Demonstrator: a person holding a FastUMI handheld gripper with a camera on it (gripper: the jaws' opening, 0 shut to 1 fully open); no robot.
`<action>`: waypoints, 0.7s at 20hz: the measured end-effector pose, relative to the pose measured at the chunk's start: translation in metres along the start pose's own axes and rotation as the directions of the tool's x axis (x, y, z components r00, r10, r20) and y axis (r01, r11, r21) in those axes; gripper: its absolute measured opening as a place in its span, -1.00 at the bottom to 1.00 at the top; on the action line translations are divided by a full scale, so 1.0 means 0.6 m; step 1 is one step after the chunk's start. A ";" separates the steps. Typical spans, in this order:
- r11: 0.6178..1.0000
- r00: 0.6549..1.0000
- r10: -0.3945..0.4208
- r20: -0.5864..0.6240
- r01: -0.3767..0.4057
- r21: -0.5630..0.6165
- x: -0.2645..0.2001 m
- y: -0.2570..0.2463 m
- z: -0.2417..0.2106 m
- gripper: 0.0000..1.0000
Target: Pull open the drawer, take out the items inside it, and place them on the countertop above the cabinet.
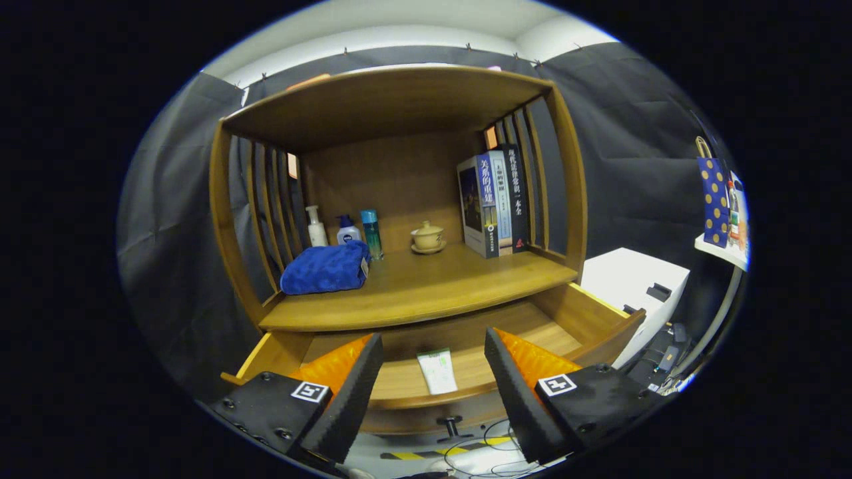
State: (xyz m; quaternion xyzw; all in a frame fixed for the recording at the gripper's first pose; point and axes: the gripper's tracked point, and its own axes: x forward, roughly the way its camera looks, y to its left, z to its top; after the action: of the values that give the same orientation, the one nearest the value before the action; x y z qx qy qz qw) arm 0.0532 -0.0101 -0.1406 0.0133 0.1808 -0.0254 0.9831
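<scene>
Wooden drawer point(586, 319) stands pulled open; a small white packet point(437, 370) lies inside, between the spread, empty gripper point(432, 386) fingers, seemingly lined up for grasping, surface point(426, 293) beyond.

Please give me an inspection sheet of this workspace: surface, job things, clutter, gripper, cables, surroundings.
Surface: wooden countertop above the drawer, front middle bare.
Job's things: drawer is pulled open; a small white packet with green print lies flat inside it, near the front wall.
Clutter: folded blue towel, three bottles, lidded tea cup on a saucer, upright books, all on the countertop.
Gripper: gripper open, fingers apart above the drawer front, the packet between them, untouched.
Cables: thin cables on the floor below the drawer, beside striped tape.
Surroundings: white box beside the cabinet; dotted blue bag on a side shelf.
</scene>
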 end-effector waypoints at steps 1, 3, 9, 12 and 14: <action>1.000 1.000 0.001 -0.009 -0.001 -0.022 0.021 0.003 0.009 0.97; 0.997 0.997 -0.009 -0.072 0.004 -0.075 0.064 0.001 0.003 0.97; 0.991 0.941 -0.029 -0.337 -0.017 -0.134 0.160 0.007 -0.054 0.97; 0.986 0.891 -0.046 -0.451 -0.033 -0.165 0.185 0.003 -0.090 0.98; 0.983 0.847 -0.054 -0.529 -0.047 -0.175 0.195 0.001 -0.119 0.98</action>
State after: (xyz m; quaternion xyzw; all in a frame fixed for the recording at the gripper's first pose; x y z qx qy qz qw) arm 0.1374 -0.0121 -0.2488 -0.0701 0.4471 -0.0058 0.8917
